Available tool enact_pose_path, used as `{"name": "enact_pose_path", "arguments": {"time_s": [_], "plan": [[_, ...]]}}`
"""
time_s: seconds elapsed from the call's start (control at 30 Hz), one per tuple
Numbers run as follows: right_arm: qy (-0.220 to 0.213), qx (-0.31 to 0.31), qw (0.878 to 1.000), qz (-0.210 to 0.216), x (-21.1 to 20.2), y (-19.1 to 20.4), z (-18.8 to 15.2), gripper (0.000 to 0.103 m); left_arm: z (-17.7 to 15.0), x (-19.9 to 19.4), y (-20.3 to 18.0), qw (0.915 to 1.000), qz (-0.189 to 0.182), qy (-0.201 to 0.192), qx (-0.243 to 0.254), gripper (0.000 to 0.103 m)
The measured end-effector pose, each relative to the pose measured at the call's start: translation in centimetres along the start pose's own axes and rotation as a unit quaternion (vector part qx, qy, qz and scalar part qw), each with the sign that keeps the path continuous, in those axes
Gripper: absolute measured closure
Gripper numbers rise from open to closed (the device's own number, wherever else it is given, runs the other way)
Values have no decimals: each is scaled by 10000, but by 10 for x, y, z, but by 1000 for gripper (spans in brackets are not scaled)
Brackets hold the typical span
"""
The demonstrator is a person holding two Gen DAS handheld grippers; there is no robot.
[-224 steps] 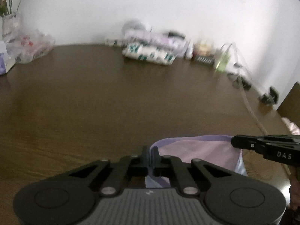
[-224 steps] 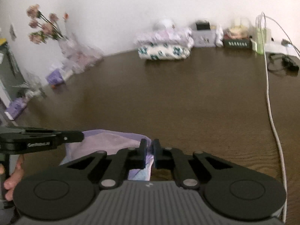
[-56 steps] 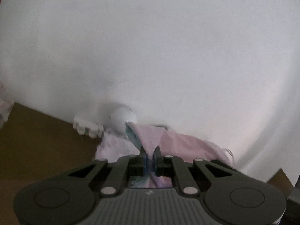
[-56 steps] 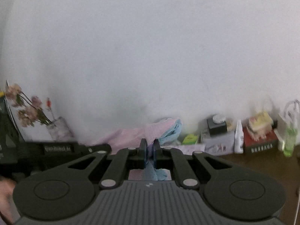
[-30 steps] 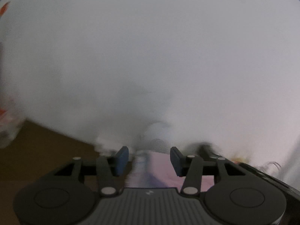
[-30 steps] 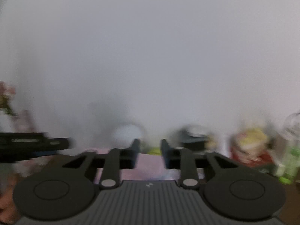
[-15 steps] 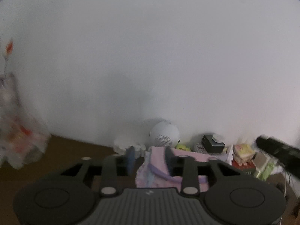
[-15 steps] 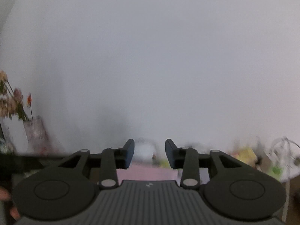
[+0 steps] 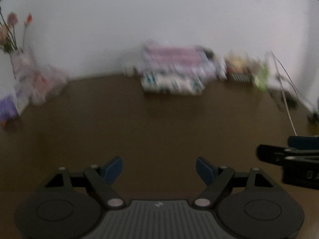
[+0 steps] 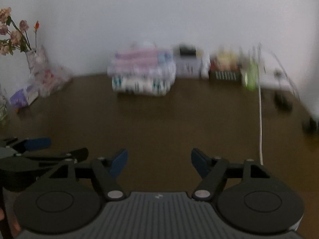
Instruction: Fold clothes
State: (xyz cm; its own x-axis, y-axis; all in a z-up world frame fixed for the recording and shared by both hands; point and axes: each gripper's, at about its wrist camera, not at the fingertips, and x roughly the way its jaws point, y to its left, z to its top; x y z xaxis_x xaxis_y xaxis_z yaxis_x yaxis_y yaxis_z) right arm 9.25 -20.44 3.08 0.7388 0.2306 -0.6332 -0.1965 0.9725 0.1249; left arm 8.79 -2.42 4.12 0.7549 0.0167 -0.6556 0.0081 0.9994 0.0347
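Plain white wall [image 9: 159,20] behind, and a dark brown wooden counter [image 9: 159,123] fills the lower half of both wrist views. Everything's pretty motion-blurred, so details are fuzzy.

The left gripper [image 9: 159,169] has its blue-padded jaws spread wide with nothing between them, just bare counter showing in the gap. Same deal with the right gripper [image 10: 159,162]: jaws wide apart, holding nothing. Each one shows up in the other's camera too, the right gripper poking in at the right edge of the left view and the left gripper at the left edge of the right view, so they're side by side over the near part of the counter.

The clothes are at the far edge of the counter, against the wall: a stack of folded clothes [image 10: 141,71] with a pink piece on top, pale purplish layers under it, and a white one with teal pattern at the bottom. Well apart from both grippers.

Other stuff along that far edge: to the right of the stack there's a smeared row of small boxes and bottles [image 10: 225,67], can't tell what exactly, and a white cable [image 10: 260,119] running toward the near side. At the far left corner sits a clear vase of pink dried flowers [image 10: 14,33] next to some crinkly plastic-wrapped packages [image 10: 51,79].
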Motion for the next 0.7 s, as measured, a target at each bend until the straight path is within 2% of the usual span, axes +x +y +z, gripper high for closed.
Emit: {"name": "enact_pose_path", "arguments": {"time_s": [0.13,0.17,0.23,0.33,0.4,0.47,0.53,0.7], "plan": [[243,-45,9994,-243,-13,-2,-48,21,-33,-7,-11,9997,44,221,16,21],[200,-49,9994,-273,-19,-4,-57,17,-38,-12,-13,9998,66,165,-18,20],[76,-169,9991,-370,-31,-4,-71,13,-43,-18,-16,9997,151,160,-59,18],[35,-109,9982,-585,-40,-10,-77,0,-51,-24,-20,9994,336,40,-49,12],[28,-8,9965,-832,-44,-14,-80,0,-57,-28,-19,9989,451,-74,-135,6],[27,62,9955,-940,-46,-18,-82,0,-60,-27,-13,9987,387,0,-338,0],[30,109,9954,-954,-46,-20,-82,0,-61,-27,-9,9984,334,10,-445,0],[36,113,9954,-946,-44,-20,-81,0,-66,-32,-13,9991,247,-20,-348,0]]}}
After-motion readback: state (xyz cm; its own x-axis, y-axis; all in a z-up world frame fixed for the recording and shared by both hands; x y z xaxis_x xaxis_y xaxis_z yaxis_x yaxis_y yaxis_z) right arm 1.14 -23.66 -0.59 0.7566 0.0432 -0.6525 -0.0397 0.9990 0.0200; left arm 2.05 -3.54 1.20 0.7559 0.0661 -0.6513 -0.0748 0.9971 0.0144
